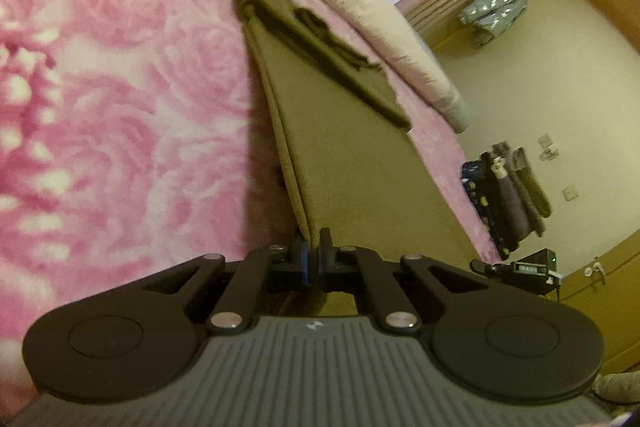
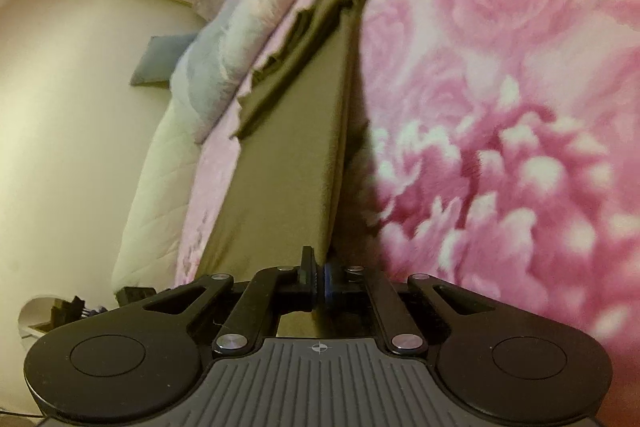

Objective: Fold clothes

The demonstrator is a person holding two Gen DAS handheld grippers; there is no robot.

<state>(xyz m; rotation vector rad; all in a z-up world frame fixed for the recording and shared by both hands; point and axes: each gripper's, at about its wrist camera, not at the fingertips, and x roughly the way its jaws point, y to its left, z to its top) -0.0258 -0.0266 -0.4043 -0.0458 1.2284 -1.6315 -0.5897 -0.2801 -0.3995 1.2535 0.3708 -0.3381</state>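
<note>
An olive-brown garment (image 1: 344, 147) lay lengthwise on a pink rose-patterned blanket (image 1: 112, 75), near the bed's edge, its far end rumpled beside a pale rolled quilt (image 1: 360, 11). The left gripper (image 1: 314, 259) was pinched fully closed on the garment's near edge, where two layers of cloth ran into the jaws. The right gripper (image 2: 318, 275) was likewise clamped tight on the garment (image 2: 296, 155) at its near edge.

Probable risks: both grips sat at the very margin of the cloth, so a layer could slip free when drawn taut; the crumpled far end could be carried into the fold as a crease; uneven pulling could skew the edges.

A small cross-hair emblem (image 2: 319, 347) marked the right gripper's body; no legible writing or brand was visible. Stacked clothes (image 1: 508, 195) stood well apart.
</note>
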